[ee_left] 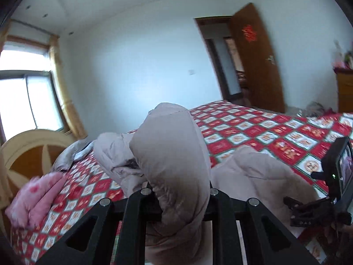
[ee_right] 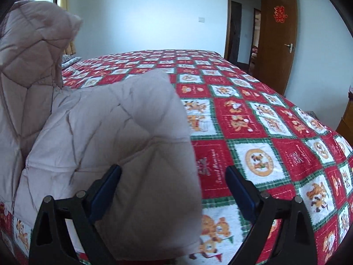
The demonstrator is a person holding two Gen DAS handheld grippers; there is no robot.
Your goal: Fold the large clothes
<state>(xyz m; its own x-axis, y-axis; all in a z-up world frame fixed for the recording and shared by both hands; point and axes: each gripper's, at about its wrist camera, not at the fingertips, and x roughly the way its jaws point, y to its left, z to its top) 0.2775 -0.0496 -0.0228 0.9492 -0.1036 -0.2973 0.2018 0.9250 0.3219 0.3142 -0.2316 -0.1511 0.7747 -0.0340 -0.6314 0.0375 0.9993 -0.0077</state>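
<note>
A large beige quilted down coat (ee_left: 172, 145) lies partly on a bed with a red, white and green checked cover (ee_left: 275, 137). My left gripper (ee_left: 179, 190) is shut on a thick fold of the coat and holds it raised above the bed. In the right wrist view, another part of the coat (ee_right: 114, 132) drapes between the fingers of my right gripper (ee_right: 174, 174), whose jaws stand wide apart; the left blue pad (ee_right: 106, 190) touches the fabric. The raised part of the coat (ee_right: 28, 50) fills the left. The right gripper's body (ee_left: 339, 172) shows at the right of the left wrist view.
A pink folded blanket (ee_left: 37, 198) and a grey cloth (ee_left: 70, 154) lie near the wooden headboard (ee_left: 33, 150). The bed cover (ee_right: 253, 132) stretches far to the right. An open brown door (ee_right: 278, 39), a window (ee_left: 28, 99) and a wooden cabinet (ee_left: 345, 90) surround the bed.
</note>
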